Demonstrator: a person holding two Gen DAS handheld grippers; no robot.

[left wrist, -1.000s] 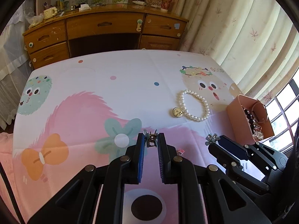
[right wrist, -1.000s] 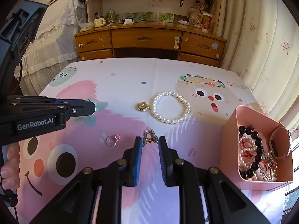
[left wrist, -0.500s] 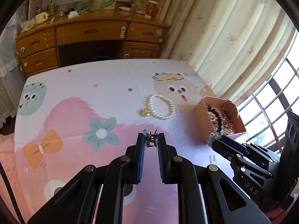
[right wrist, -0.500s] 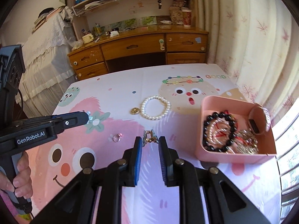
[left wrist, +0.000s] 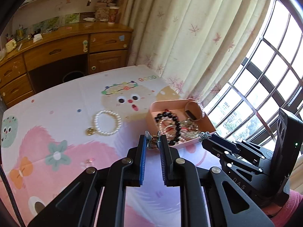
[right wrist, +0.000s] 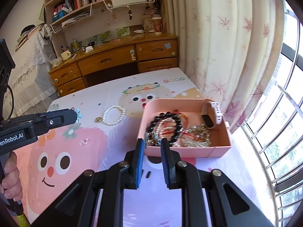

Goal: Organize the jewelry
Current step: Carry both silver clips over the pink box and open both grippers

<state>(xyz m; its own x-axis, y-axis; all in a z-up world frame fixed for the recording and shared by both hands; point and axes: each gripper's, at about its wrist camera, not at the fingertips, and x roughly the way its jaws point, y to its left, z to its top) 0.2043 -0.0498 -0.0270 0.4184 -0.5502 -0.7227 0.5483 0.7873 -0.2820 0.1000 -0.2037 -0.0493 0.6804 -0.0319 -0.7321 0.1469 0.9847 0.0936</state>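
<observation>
Left wrist view: a small silver clip point(left wrist: 152, 140) is pinched between the fingertips of the left gripper point(left wrist: 153, 141). Just beyond and to the right of those tips, a pink box point(left wrist: 151, 120) is seen on the cartoon-print mat point(left wrist: 75, 98). A black bead bracelet point(left wrist: 174, 122), red cord, pale beads and a tangle of gold chain are heaped inside it, with a pink watch point(left wrist: 192, 110) stood against its far wall. Ahead and to the left, a pearl bracelet point(left wrist: 107, 123) with a gold charm point(left wrist: 90, 131) is laid on the mat, and a small ring point(left wrist: 89, 162) lies nearer, blurred. The right gripper point(left wrist: 205, 135) is shown at the box's near right corner, a silver piece at its tip; how its jaws stand is hidden there.

Right wrist view: a silver clip-like piece point(right wrist: 151, 139) is pinched at the tips of the right gripper point(right wrist: 152, 141), held over the near left corner of the pink box point(right wrist: 189, 152). The black bead bracelet point(right wrist: 166, 124), gold chain point(right wrist: 197, 136) and pink watch point(right wrist: 211, 116) are seen inside. The left gripper point(right wrist: 76, 113) is caught side-on at far left, its jaws not made out; the pearl bracelet point(right wrist: 114, 115) lies beyond it.
</observation>
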